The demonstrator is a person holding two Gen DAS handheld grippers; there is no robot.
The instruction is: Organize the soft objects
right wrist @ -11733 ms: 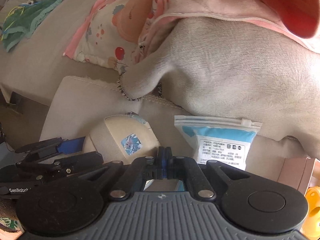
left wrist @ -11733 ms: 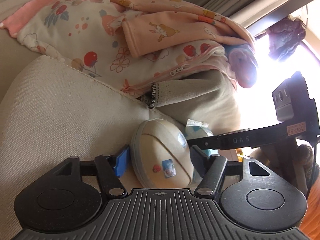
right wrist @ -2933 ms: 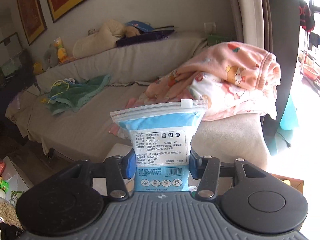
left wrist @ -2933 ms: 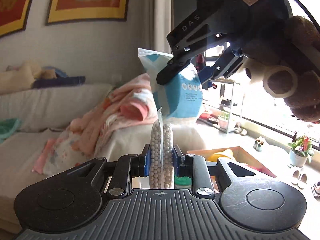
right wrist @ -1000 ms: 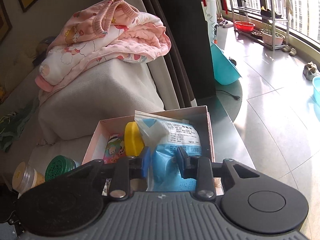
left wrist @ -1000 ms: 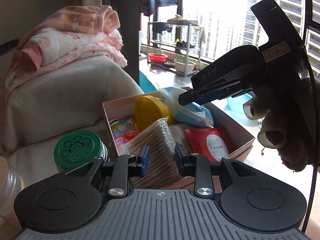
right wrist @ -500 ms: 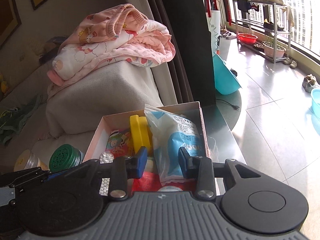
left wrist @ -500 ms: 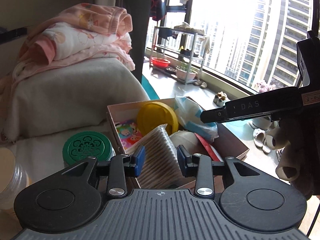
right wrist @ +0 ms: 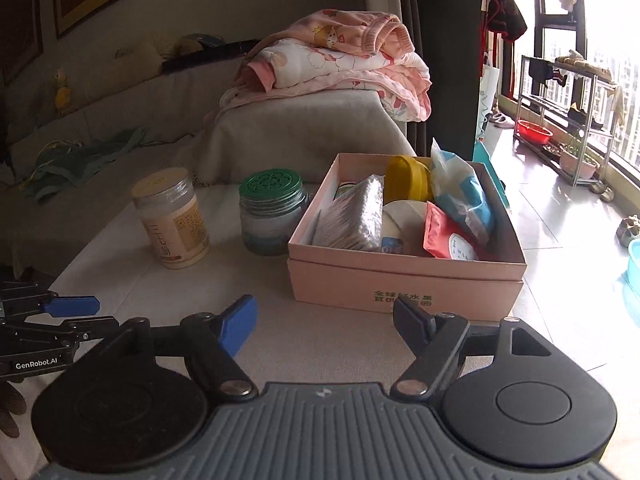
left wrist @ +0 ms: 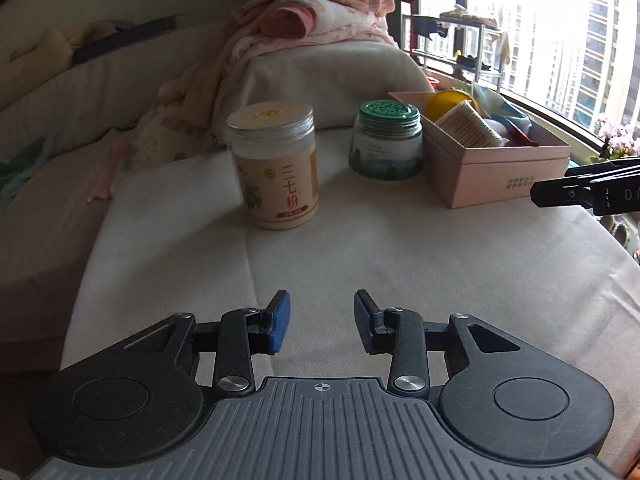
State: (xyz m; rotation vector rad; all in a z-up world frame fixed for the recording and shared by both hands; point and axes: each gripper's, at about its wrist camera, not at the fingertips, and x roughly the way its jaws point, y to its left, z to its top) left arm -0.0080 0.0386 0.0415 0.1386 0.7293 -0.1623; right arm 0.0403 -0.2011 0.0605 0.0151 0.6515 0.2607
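Right wrist view shows your right gripper [right wrist: 325, 322] with its jaws spread wide and nothing between them; they have just been opening. It hangs over the pale cushion [right wrist: 280, 320], just in front of the pink box [right wrist: 404, 284]. The box sits near the cushion's far right edge. Inside it you can see the blue and white pouch [right wrist: 460, 192] leaning at the right side, the bag of white beads [right wrist: 356, 216] at the left side, a yellow round thing [right wrist: 406, 180] at the back, and a red packet [right wrist: 446, 236] at the front. Your left gripper [left wrist: 322, 322] is partly spread and holds nothing, low over the cushion's near edge. A green-lidded jar [right wrist: 272, 212] stands just left of the box, and a tan jar [right wrist: 174, 220] stands farther left. Pink blankets [right wrist: 340, 64] lie piled on the sofa arm behind.
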